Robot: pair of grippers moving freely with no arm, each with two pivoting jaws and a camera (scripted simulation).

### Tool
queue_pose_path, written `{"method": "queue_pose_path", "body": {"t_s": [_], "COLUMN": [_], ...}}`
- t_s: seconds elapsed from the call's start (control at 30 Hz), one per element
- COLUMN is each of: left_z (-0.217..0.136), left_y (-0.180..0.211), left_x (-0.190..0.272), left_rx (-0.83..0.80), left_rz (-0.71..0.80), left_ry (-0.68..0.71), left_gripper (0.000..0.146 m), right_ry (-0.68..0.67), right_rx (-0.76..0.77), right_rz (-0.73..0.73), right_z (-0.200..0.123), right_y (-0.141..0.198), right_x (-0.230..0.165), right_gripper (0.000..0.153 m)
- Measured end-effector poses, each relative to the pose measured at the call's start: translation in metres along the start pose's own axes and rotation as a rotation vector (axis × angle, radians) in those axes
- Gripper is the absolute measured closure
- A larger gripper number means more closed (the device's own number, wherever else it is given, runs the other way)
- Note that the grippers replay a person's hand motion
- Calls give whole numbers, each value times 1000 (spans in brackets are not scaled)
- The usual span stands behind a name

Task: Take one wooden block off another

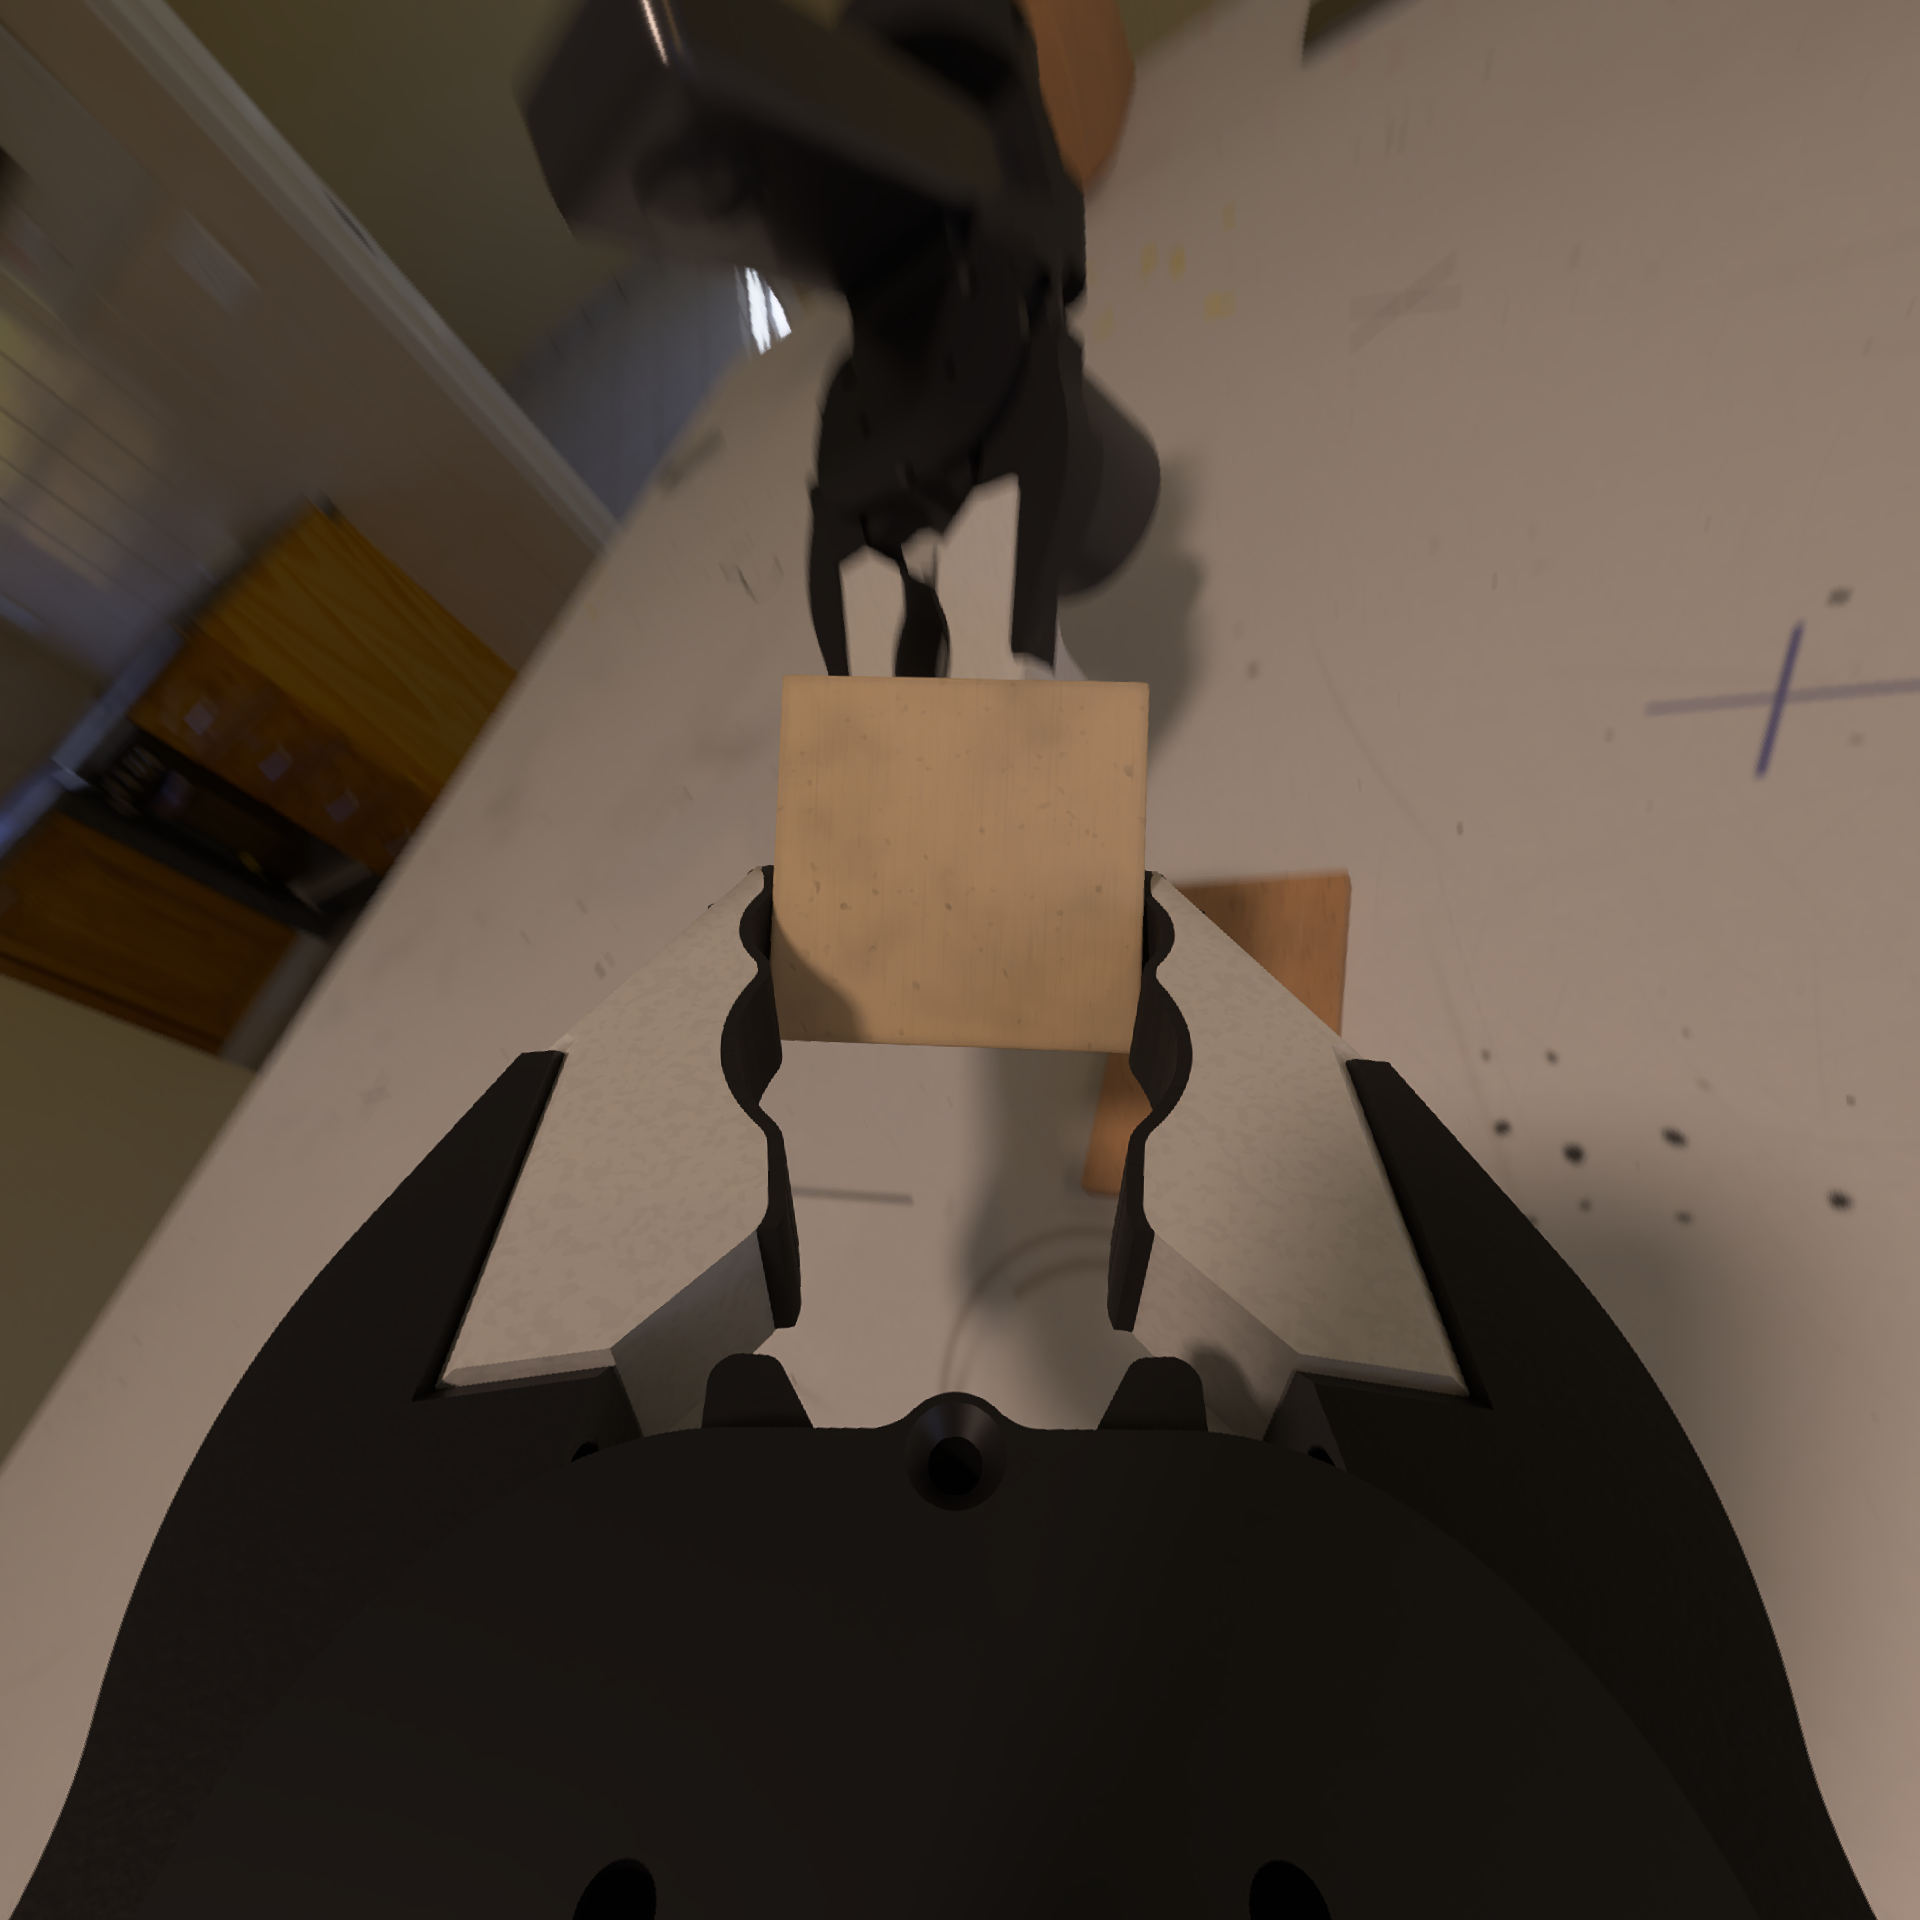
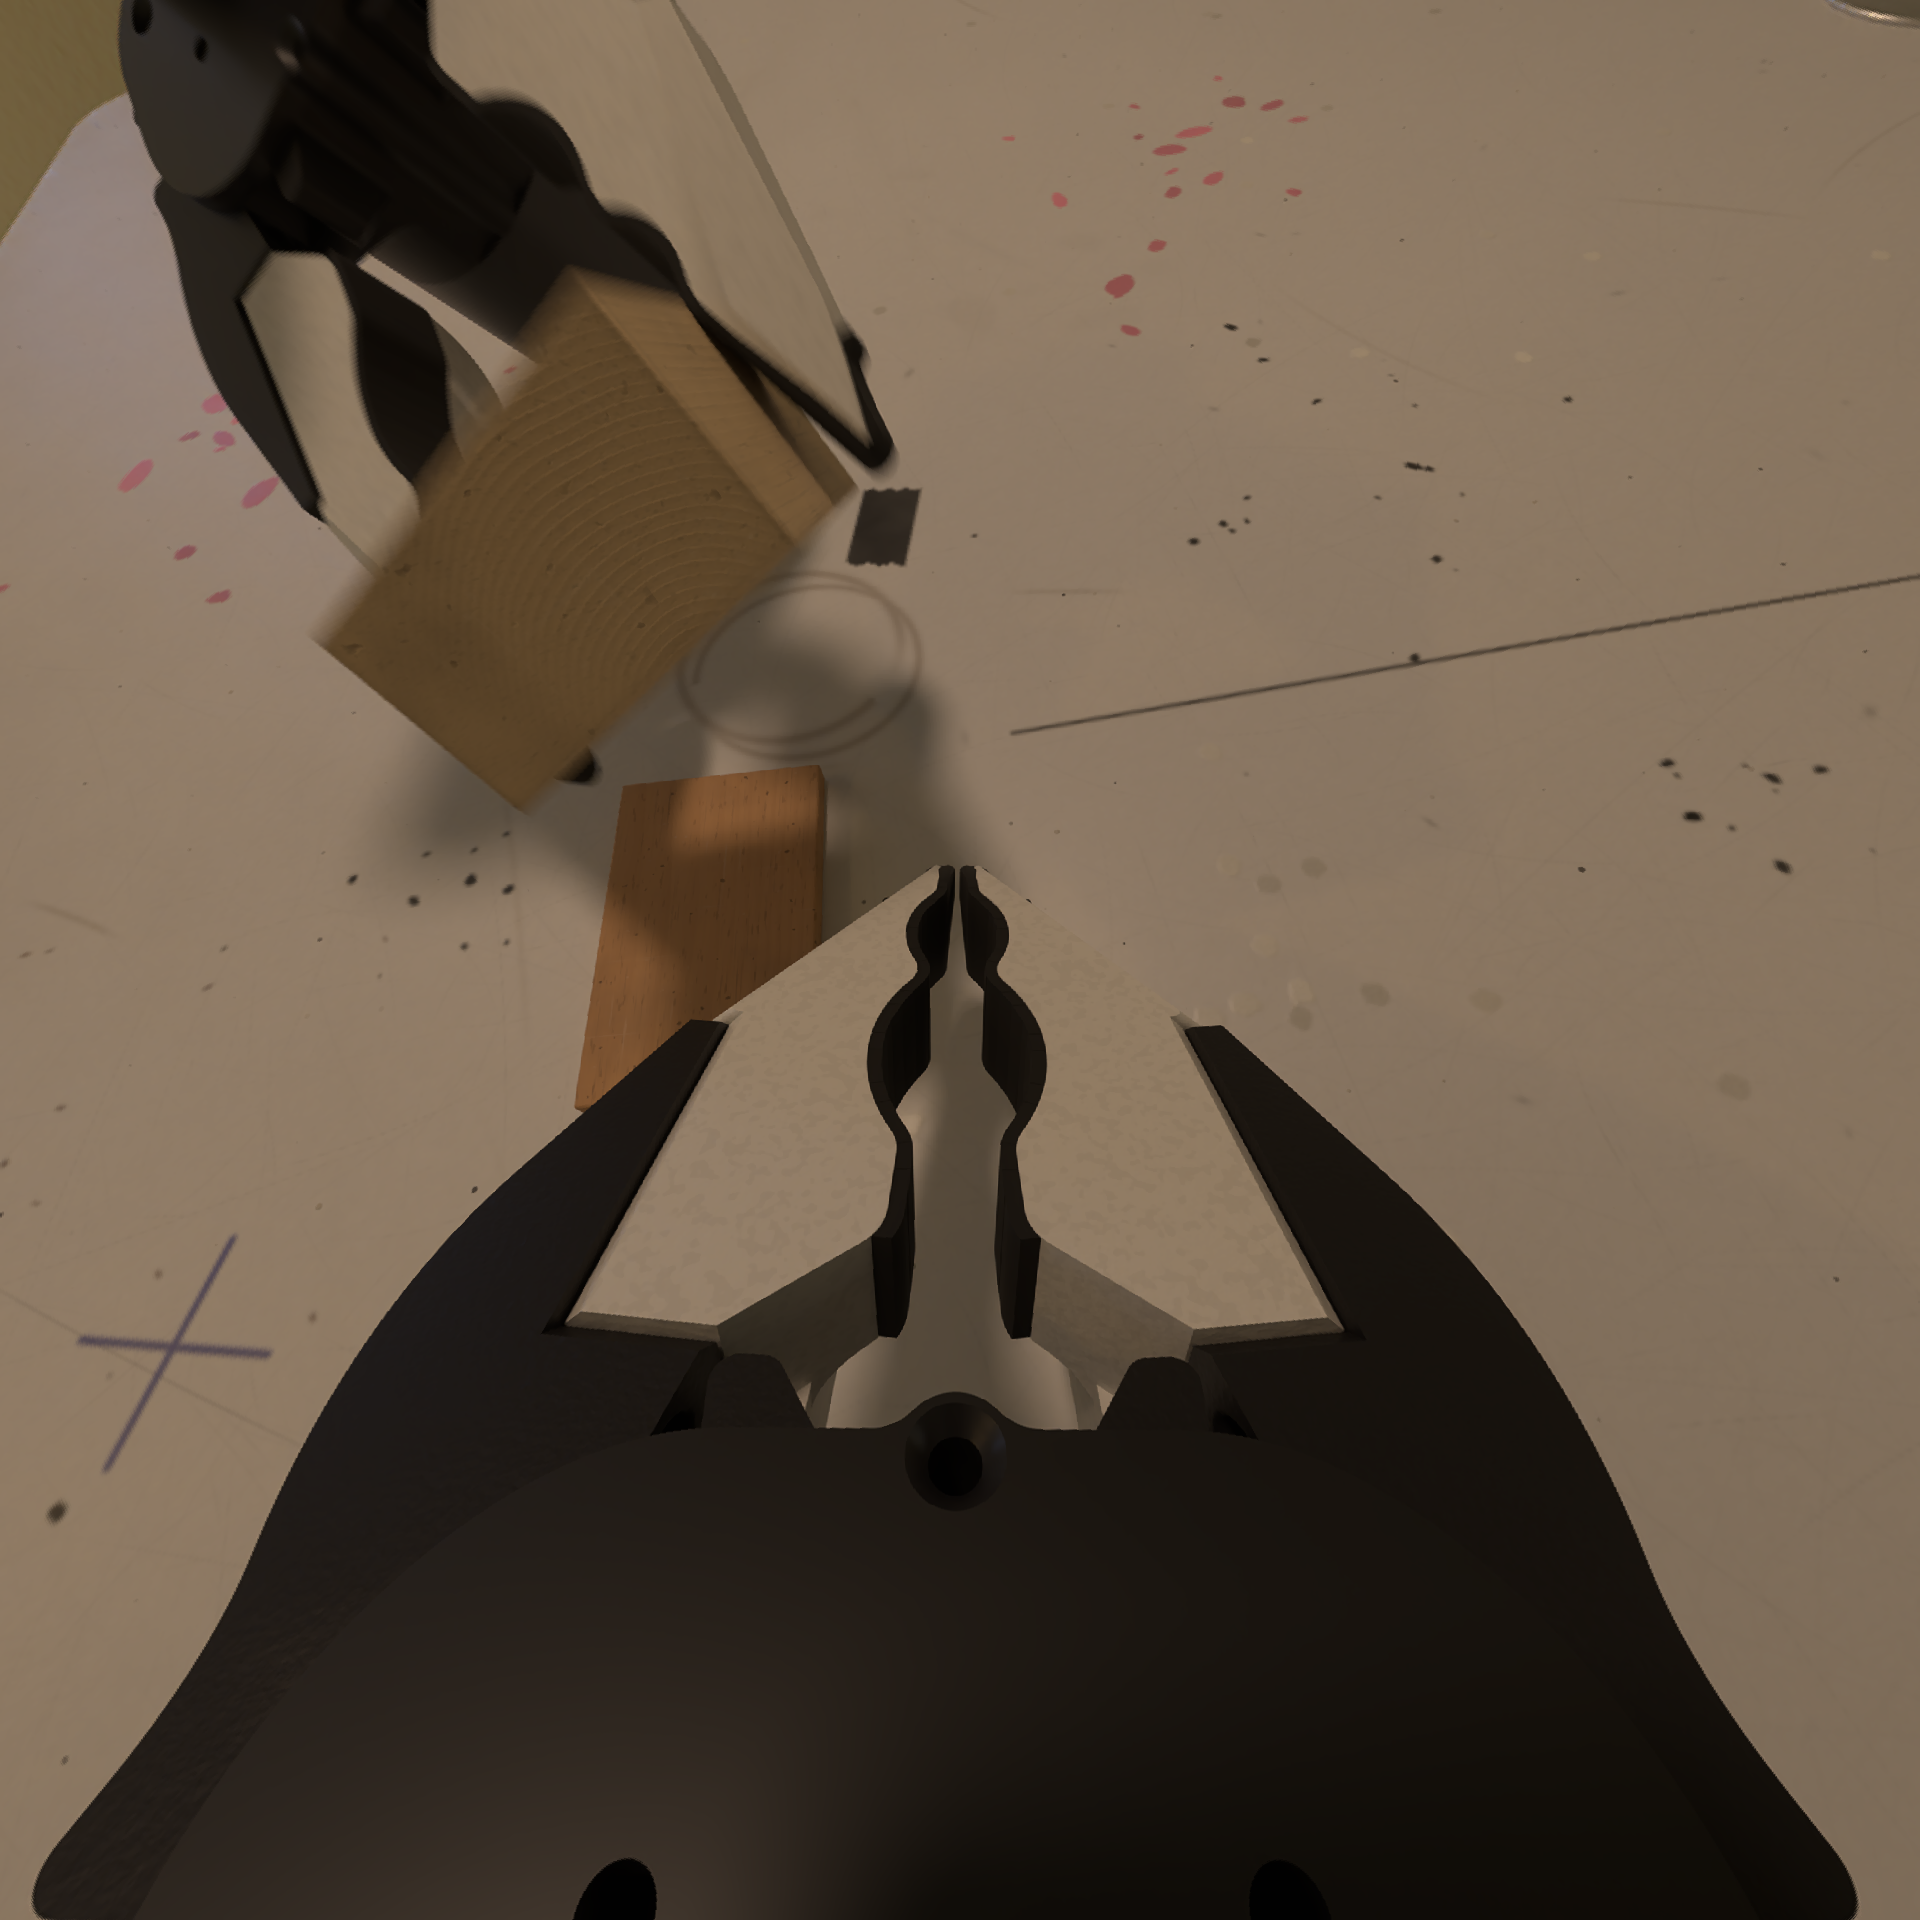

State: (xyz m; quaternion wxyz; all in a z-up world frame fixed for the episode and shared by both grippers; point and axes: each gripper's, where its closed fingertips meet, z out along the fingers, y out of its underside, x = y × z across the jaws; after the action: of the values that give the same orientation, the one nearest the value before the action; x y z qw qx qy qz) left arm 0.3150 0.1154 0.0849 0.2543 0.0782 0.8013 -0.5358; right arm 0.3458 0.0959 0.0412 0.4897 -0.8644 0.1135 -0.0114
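Two wooden blocks are in play, and they already lie apart. The left gripper (image 1: 958,971) pinches the pale block (image 1: 961,862) across its two opposite side faces, finger pads flat on the wood; in the right wrist view that same pale block (image 2: 582,551) hangs tilted in the air at about 10 o'clock, clear of the table (image 2: 1455,935). The darker, flatter orange-brown block (image 2: 712,925) lies on the table just below it, at 11 o'clock from the right gripper (image 2: 956,878), whose fingers are pressed together on nothing, tips just beside that block's edge.

Judged from its look, the pale block is stiff and solid, fairly light, not fragile, with smooth sawn faces that could slip under a weak squeeze. Its parallel sides give a sound hold, and gripping nearer its middle would likely curb the tilt. The flat block seems low and stable, best taken across its narrow width. A faint ring mark (image 2: 800,665) on the table sits at 12 o'clock.
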Motion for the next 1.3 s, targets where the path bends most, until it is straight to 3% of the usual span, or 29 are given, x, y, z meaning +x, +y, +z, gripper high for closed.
{"method": "queue_pose_path", "body": {"t_s": [0.17,0.5,0.97,1.3], "left_z": [8,9,7,4], "left_y": [35,55,57,30], "left_x": [18,34,39,27], "left_rx": [-222,-363,-376,-169], "left_rz": [-66,-198,-286,-393], "left_ry": [123,245,285,259], "left_gripper": [79,79,79,79], "right_ry": [-4,-8,-15,-18], "right_rx": [0,-4,-11,-13], "right_rz": [2,3,4,3], "right_z": [0,0,1,1], "right_y": [0,1,1,2], "right_x": [0,-1,-1,-2], "right_gripper": [152,152,151,150]}}
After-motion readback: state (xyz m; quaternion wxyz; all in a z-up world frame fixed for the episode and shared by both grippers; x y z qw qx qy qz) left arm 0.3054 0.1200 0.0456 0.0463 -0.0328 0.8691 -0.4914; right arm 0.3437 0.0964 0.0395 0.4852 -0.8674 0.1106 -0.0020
